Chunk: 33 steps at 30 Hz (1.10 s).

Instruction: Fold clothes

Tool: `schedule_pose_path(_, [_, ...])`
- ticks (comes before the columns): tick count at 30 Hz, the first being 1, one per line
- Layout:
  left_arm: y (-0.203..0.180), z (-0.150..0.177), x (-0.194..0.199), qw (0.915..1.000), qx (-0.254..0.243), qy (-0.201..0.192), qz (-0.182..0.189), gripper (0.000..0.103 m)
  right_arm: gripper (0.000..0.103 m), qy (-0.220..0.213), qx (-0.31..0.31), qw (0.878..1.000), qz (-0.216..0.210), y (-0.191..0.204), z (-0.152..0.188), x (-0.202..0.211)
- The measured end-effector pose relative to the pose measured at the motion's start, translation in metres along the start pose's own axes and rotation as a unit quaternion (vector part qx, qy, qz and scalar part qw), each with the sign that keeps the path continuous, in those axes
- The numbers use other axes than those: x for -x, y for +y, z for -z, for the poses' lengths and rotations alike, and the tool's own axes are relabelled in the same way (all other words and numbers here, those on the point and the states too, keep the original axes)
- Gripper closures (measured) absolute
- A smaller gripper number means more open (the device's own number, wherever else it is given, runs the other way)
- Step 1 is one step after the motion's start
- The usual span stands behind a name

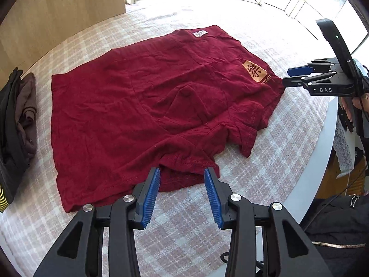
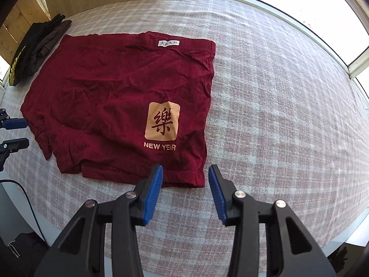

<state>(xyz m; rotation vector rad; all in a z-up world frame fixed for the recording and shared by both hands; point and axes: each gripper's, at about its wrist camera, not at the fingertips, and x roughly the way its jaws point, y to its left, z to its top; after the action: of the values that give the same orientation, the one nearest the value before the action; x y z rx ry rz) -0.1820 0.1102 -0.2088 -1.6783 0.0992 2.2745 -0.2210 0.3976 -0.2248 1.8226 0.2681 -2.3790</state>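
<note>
Red boxer shorts [image 2: 120,106] lie spread flat on the checked table cover [image 2: 276,115], leg hems toward the near edge, dark clothes pile [image 2: 34,53] at the far left corner. Left gripper [image 1: 182,194] and right gripper [image 2: 185,190] both gaping, nothing between pads, each hovering at a hem. Looks like smoothing is done, fold not started. Next: pinch one side's edge, carry it across.

1. The left gripper [image 1: 182,173] stands open, its blue pads [image 1: 151,192] apart, nothing pinched.
2. The red shorts [image 1: 138,106] lie flat on the checked cloth [image 1: 265,157]; their near hem lies just beyond and between the fingertips.
3. The right gripper [image 1: 287,77], jaws parted, sits far right of the fingers, at the shorts' corner beside the orange patch [image 1: 254,71].
4. Dark clothes [image 1: 16,124] lie piled far left.
</note>
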Motion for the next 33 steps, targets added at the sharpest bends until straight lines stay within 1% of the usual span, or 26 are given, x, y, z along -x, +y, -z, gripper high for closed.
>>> schedule_pose_path(2, [0.013,0.005,-0.002,0.9997,0.020,0.003,-0.015,0.065,0.062,0.014,0.001,1.000,0.003,-0.002,0.001,-0.012])
schedule_pose_path(4, [0.012,0.003,0.002,0.9996,0.024,-0.004,-0.014,0.065,0.062,0.030,0.005,1.000,0.006,-0.002,0.003,-0.022])
schedule_pose_path(6, [0.004,-0.001,0.006,0.9997,0.020,-0.013,-0.009,0.065,0.062,0.023,-0.001,1.000,0.012,-0.004,0.004,-0.020])
schedule_pose_path(9, [-0.038,-0.020,0.012,0.9985,-0.023,-0.046,0.017,0.064,0.062,0.001,-0.011,0.999,0.032,-0.010,-0.002,-0.006])
schedule_pose_path(11, [-0.073,-0.035,0.011,0.9954,-0.050,-0.067,0.048,0.059,0.062,-0.008,-0.011,0.999,0.052,-0.015,-0.007,0.001])
schedule_pose_path(12, [-0.091,-0.042,0.008,0.9935,-0.064,-0.070,0.062,0.056,0.062,-0.014,-0.010,0.998,0.055,-0.019,-0.011,0.005])
schedule_pose_path(14, [-0.130,-0.055,-0.001,0.9905,-0.092,-0.075,0.070,0.056,0.062,-0.019,-0.004,0.998,0.055,-0.027,-0.019,0.009])
schedule_pose_path(15, [-0.149,-0.062,-0.006,0.9891,-0.104,-0.079,0.069,0.056,0.062,-0.021,0.004,0.998,0.053,-0.030,-0.024,0.011])
schedule_pose_path(17, [-0.183,-0.073,-0.020,0.9871,-0.121,-0.087,0.060,0.056,0.062,-0.034,0.027,0.998,0.049,-0.050,-0.052,0.008])
schedule_pose_path(19, [-0.208,-0.086,-0.037,0.9874,-0.119,-0.095,0.044,0.056,0.062,-0.049,0.053,0.996,0.047,-0.046,-0.080,-0.005])
schedule_pose_path(20, [-0.215,-0.093,-0.046,0.9886,-0.109,-0.097,0.036,0.056,0.061,-0.052,0.063,0.996,0.044,-0.051,-0.088,-0.010])
schedule_pose_path(22, [-0.223,-0.106,-0.062,0.9917,-0.078,-0.100,0.025,0.056,0.061,-0.047,0.079,0.995,0.034,-0.074,-0.097,-0.016])
schedule_pose_path(25, [-0.233,-0.123,-0.080,0.9947,-0.046,-0.091,0.017,0.056,0.061,-0.038,0.096,0.994,0.020,-0.089,-0.113,-0.035])
schedule_pose_path(29, [-0.245,-0.134,-0.100,0.9967,-0.047,-0.067,0.003,0.056,0.061,-0.032,0.109,0.994,-0.002,-0.097,-0.129,-0.057])
schedule_pose_path(30, [-0.248,-0.136,-0.103,0.9967,-0.050,-0.065,-0.003,0.058,0.061,-0.032,0.111,0.993,-0.008,-0.098,-0.132,-0.061])
schedule_pose_path(32, [-0.252,-0.139,-0.105,0.9959,-0.057,-0.067,-0.020,0.059,0.061,-0.033,0.113,0.993,-0.020,-0.100,-0.138,-0.066])
schedule_pose_path(33, [-0.252,-0.140,-0.104,0.9959,-0.056,-0.067,-0.025,0.064,0.061,-0.032,0.115,0.993,-0.026,-0.101,-0.140,-0.069])
